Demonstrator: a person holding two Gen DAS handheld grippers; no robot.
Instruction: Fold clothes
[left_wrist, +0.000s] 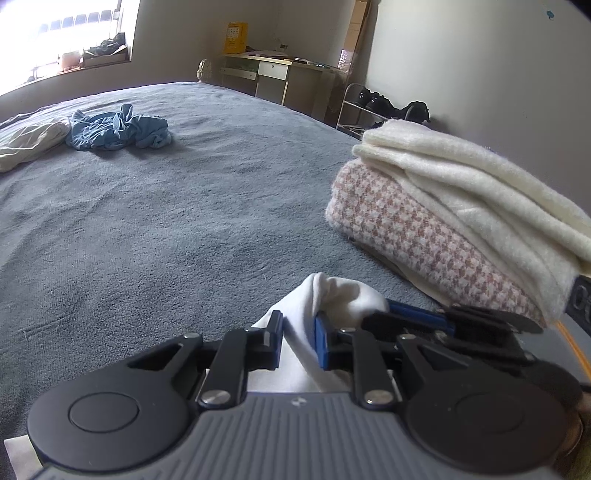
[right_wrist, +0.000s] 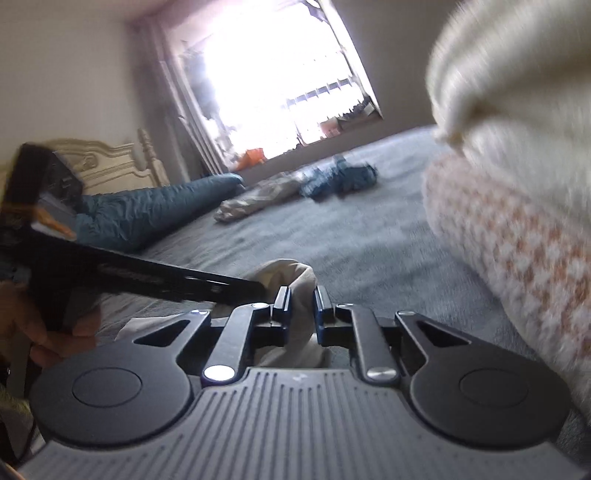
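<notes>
Gripping white cloth (left_wrist: 325, 295): left gripper (left_wrist: 298, 341), both pads pinched on a bunched ridge running straight away from the fingers. Same cloth (right_wrist: 291, 280) between the pads of the right gripper (right_wrist: 300, 314), which sit narrow around it; contact likely, though blur leaves the grip unsure. Both grippers side by side at 1 spot, right just beyond left's right finger, so neither clearly nearer. Cloth at the near edge of the bed (left_wrist: 184, 221), rising between the fingers, rest hidden under the grippers. Long axis probably near-to-far; next move seems to hinge on drawing the 2 grips apart sideways to spread that edge.

Grey textured bedcover, bare across the middle. Stack of 2 folded pieces just right: checked knit (left_wrist: 417, 232) below, cream knit (left_wrist: 461, 188) on top, close enough to snag. Far left: crumpled blue garment (left_wrist: 118, 127) beside a pale one (left_wrist: 29, 142). Bright window (left_wrist: 55, 33) far left, desk (left_wrist: 273, 70) and shoe rack (left_wrist: 369, 99) along the far wall.
</notes>
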